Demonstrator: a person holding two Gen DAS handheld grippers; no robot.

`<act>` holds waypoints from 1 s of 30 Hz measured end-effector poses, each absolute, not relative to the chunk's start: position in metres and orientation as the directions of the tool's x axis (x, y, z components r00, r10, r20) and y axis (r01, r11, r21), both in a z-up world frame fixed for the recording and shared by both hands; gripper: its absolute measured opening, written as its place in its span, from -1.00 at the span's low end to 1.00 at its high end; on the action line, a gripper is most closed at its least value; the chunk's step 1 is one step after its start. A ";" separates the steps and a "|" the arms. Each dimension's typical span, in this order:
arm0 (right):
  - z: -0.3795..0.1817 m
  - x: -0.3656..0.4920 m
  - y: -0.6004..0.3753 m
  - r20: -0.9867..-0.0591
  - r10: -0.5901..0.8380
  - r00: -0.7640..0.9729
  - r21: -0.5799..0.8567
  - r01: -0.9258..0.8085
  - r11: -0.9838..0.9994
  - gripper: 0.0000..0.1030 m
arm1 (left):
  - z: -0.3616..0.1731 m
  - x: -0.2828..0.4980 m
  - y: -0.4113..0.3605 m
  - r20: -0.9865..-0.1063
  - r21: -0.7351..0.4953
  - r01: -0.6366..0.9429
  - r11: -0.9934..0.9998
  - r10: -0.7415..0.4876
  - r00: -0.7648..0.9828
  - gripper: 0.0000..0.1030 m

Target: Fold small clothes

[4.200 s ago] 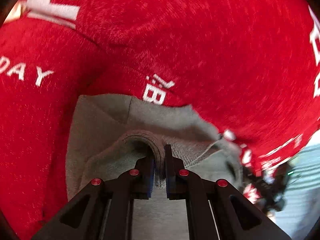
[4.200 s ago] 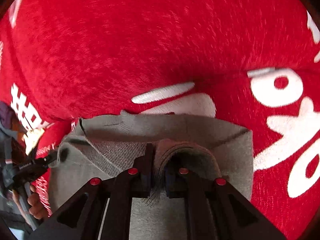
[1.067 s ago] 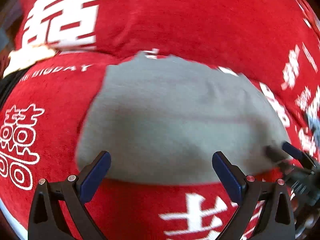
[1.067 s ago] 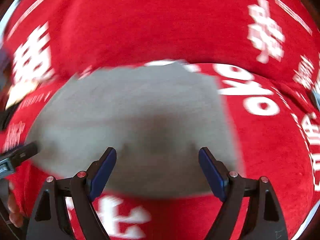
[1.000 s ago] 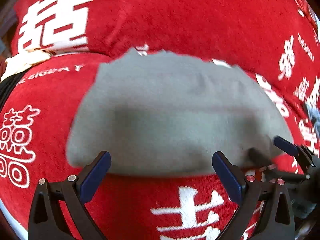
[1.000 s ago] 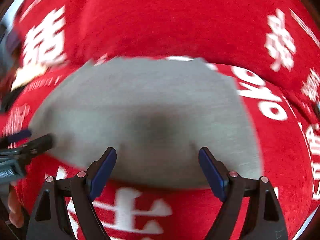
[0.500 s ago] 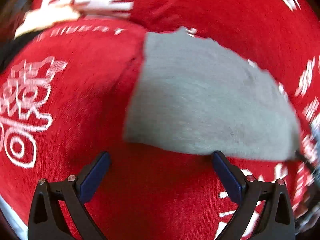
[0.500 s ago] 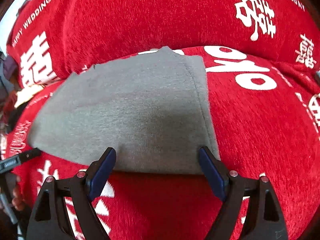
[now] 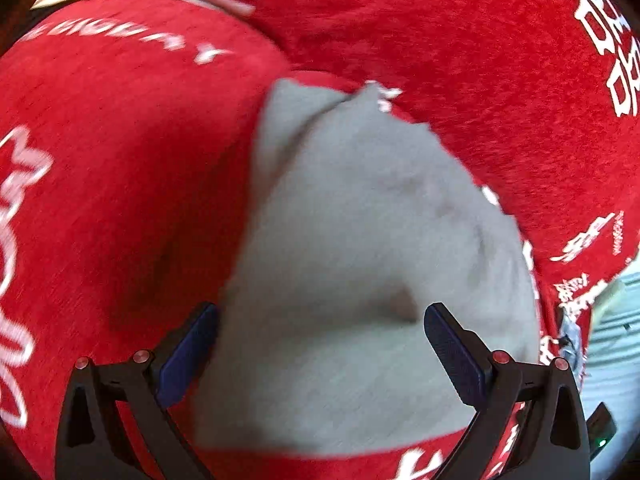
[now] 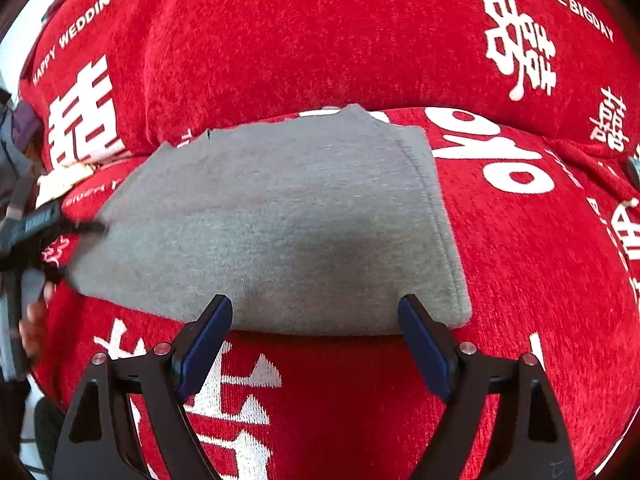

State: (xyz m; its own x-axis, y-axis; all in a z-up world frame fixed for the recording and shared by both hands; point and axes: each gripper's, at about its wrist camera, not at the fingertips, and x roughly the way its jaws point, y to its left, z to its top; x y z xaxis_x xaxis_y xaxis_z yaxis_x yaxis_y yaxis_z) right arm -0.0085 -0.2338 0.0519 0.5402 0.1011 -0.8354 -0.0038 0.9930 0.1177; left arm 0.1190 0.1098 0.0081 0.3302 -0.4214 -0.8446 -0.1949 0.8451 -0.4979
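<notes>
**Grey garment flat on the red cover, both grippers spread**

Where the left wrist view looked down, the left gripper (image 9: 320, 354) stood with its blue-padded fingers (image 9: 188, 356) wide apart and nothing pressed between them. The grey garment (image 9: 360, 264) filled the middle of that blurred view, lying on the red cover (image 9: 120, 184) printed with white characters. Its near part lay between the two fingers, though whether the pads touched the cloth could not be told. A shallow dent showed in the cloth close to the right-hand finger. At the far end the garment narrowed to an uneven edge against a fold of the cover. A pale striped surface (image 9: 616, 344) showed past the cover's right edge.

Sharper, the right wrist view gave what the other did not. The right gripper (image 10: 316, 336) also had its fingers (image 10: 206, 340) spread, empty, sitting at the garment's near edge. Here the grey garment (image 10: 280, 220) appeared as a flat folded piece with a stitched hem down its right side. At the garment's left end the tip of the left gripper (image 10: 76, 236) met the cloth, with a person's hand (image 10: 32, 320) below it. Printed words, "HAPPY WEDDING" and "THE BIGDAY", were legible on the red cover (image 10: 520, 280).
</notes>
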 end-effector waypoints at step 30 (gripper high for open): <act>0.012 0.163 -0.162 -0.904 -0.021 0.426 -0.033 -0.021 0.999 0.99 | 0.014 0.144 0.112 -0.824 -0.473 -0.071 0.878 -0.412 0.388 -0.51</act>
